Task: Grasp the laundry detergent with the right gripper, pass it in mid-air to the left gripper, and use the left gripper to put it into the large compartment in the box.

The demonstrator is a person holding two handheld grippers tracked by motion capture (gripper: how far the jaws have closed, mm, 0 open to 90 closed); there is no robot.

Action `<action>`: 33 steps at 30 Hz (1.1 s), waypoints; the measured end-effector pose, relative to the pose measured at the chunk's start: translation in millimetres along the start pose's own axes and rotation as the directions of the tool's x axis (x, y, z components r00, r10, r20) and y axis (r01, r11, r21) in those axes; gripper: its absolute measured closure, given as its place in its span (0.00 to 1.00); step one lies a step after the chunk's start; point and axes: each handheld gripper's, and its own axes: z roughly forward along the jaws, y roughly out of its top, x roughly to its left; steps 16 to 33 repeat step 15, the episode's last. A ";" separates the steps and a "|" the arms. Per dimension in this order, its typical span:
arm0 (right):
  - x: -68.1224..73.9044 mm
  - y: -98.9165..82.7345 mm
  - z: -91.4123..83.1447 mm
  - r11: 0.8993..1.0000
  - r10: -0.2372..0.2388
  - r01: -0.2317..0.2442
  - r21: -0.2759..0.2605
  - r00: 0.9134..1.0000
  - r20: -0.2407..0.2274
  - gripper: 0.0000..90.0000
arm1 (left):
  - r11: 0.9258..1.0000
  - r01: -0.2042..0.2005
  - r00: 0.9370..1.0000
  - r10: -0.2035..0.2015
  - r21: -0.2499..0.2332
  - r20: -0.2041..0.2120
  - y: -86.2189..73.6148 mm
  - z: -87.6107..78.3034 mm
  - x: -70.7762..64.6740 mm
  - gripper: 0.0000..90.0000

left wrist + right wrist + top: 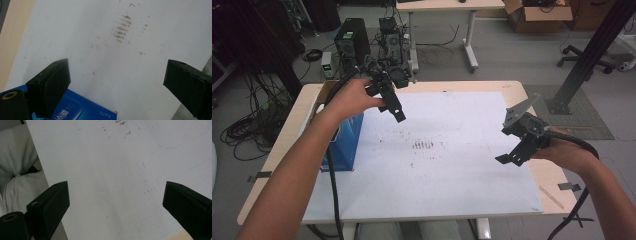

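Here, nearest to me, my right gripper (510, 159) hangs above the near right part of the white sheet (452, 200) that covers the table (532, 175). In the right gripper view its jaws stand wide apart with nothing but bare sheet between them, and pale cloth shows past the sheet's edge at the left.

Farther out and to the left, my left gripper (397, 114) is raised above the sheet, pointing down and inward. Its jaws too are spread wide and hold nothing. In the left gripper view a blue box (82, 110) with printed lettering lies just below the left jaw, at the bottom of the frame; in the high view the same blue box (347, 145) stands at the left edge of the sheet, partly behind my left forearm. It is the object nearest either gripper, yet apart from both.

Mid-sheet lies a patch of brown smudges (423, 145). Beyond the table's far edge sit a computer tower (352, 42), loose cables and a second desk.

As I judge it, the work is at its very start: the box is ungripped, and the approach, the closing and the lift all remain.
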 end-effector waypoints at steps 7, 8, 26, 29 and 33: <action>1.4 0.5 1.1 1.000 0.000 0.000 0.000 1.000 -0.002 0.08 | 1.000 0.010 1.000 -0.010 -0.002 -0.003 -1.5 -1.3 -0.6 0.08; 1.4 0.3 1.2 1.000 -0.001 0.001 0.000 1.000 -0.002 0.08 | 1.000 0.010 1.000 -0.010 -0.003 -0.002 -1.6 -1.1 -0.6 0.08; 1.7 -1.5 -0.1 1.000 0.003 -0.003 -0.002 1.000 0.004 0.08 | 1.000 0.012 1.000 -0.012 -0.003 0.003 -1.1 -1.6 -0.5 0.08; 1.7 -1.5 -0.1 1.000 0.003 -0.003 -0.002 1.000 0.004 0.08 | 1.000 0.012 1.000 -0.012 -0.003 0.003 -1.1 -1.6 -0.5 0.08; 1.7 -1.5 -0.1 1.000 0.003 -0.003 -0.002 1.000 0.004 0.08 | 1.000 0.012 1.000 -0.012 -0.003 0.003 -1.1 -1.6 -0.5 0.08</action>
